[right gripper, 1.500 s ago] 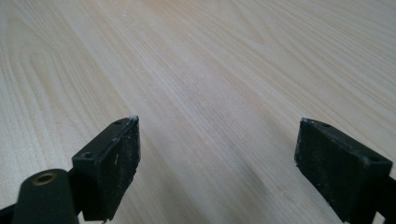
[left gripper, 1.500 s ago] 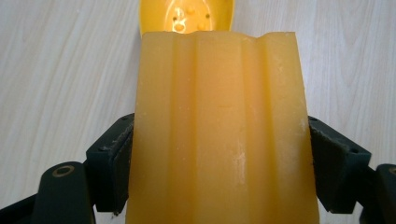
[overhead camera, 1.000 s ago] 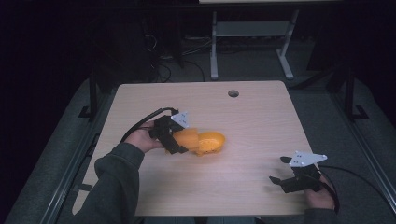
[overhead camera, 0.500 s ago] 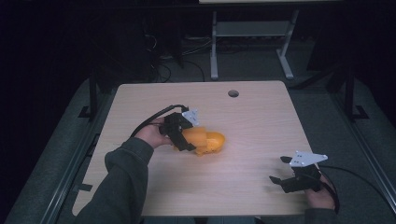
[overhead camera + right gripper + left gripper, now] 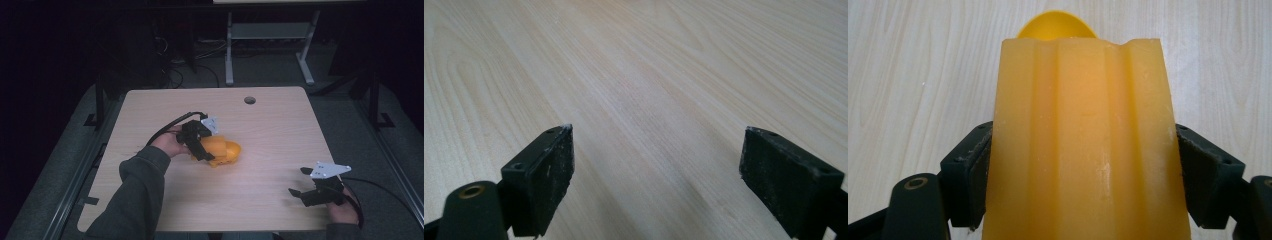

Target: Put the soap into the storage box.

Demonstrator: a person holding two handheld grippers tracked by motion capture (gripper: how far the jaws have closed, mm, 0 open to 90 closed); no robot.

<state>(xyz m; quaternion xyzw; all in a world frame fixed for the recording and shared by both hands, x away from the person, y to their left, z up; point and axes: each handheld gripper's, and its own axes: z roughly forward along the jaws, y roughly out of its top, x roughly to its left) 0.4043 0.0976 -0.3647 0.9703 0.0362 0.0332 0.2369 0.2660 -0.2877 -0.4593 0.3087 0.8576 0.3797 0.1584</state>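
Lengthwise, the orange scoop [image 5: 1083, 145] points away from the left tongs [image 5: 1083, 180].

A pale wooden surface [image 5: 280, 130] had a round cable hole [image 5: 249, 100]; a metal frame [image 5: 270, 35] stood behind it.
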